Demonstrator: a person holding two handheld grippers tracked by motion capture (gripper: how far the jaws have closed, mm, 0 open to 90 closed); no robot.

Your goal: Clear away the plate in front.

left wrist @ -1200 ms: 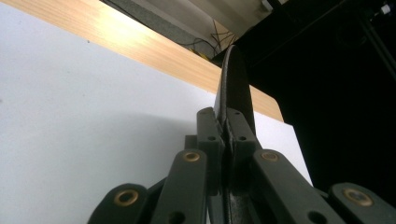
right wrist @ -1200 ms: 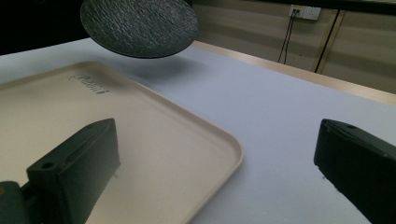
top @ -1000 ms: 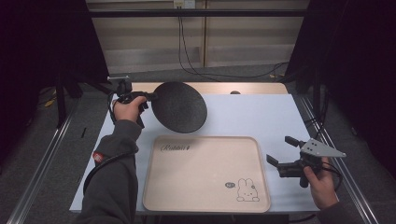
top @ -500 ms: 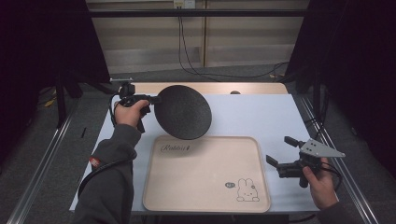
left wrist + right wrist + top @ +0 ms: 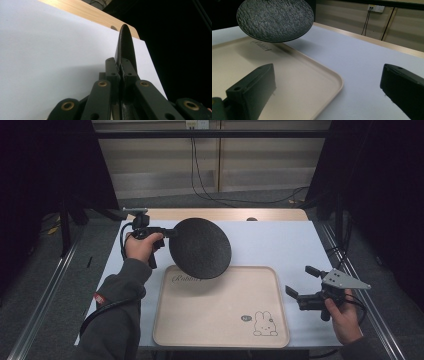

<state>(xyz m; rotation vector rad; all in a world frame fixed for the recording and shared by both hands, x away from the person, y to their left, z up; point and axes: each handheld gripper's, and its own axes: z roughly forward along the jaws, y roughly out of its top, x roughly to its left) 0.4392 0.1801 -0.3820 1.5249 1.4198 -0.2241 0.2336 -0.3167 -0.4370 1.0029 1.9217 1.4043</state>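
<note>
- A round, flat, black plate with a rough, pebbled face; thin when seen edge-on
- It hangs tilted above the far-left corner of the beige rectangular tray with a rabbit print; rim clamped in the left gripper
- The right gripper gapes, holding nothing, beside the tray's right edge on the white table sheet

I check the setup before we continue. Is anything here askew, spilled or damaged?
Nothing is spilled or broken. The black round plate is off the table, pinched at its rim by the left gripper and tilted above the far edge of the beige tray. The right gripper is open, beside the tray.
</note>
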